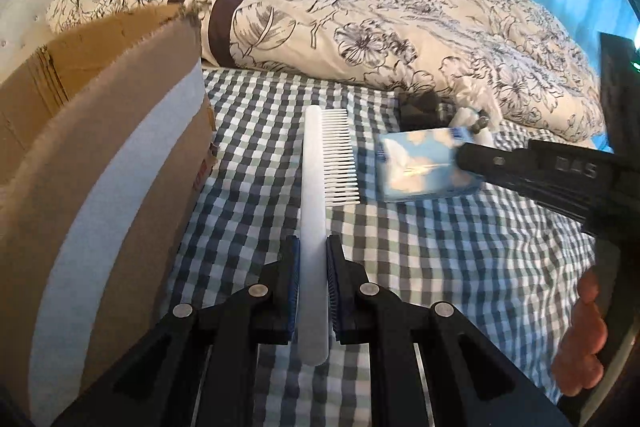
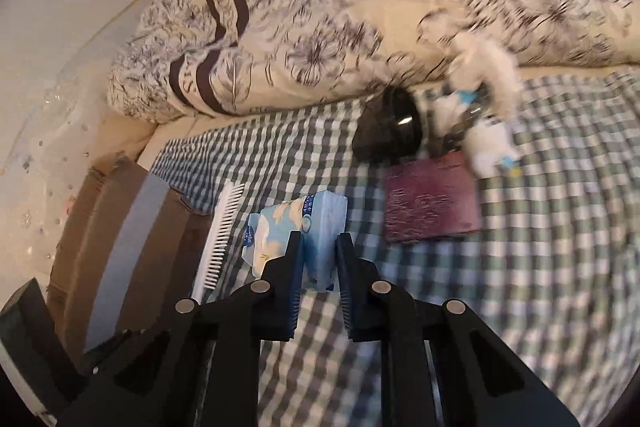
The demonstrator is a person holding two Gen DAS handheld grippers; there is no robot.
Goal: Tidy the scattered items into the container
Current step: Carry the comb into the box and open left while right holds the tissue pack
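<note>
A white comb [image 1: 316, 211] points away from me over the checked sheet, and my left gripper [image 1: 313, 251] is shut on its handle. The comb [image 2: 224, 231] also shows in the right wrist view, beside the box. A blue tissue pack [image 2: 296, 231] with white clouds sits between the pads of my right gripper [image 2: 318, 243], which is shut on it. From the left wrist view, the right gripper [image 1: 464, 153] reaches the tissue pack [image 1: 420, 167] from the right. An open cardboard box [image 1: 100, 155] stands just left of the comb.
A maroon wallet [image 2: 432, 199], a black object [image 2: 390, 127] and a white fluffy keychain [image 2: 480, 107] lie on the checked sheet [image 2: 520, 287]. A floral duvet [image 1: 360, 7] is bunched behind them. A hand [image 1: 584, 339] shows at the right edge.
</note>
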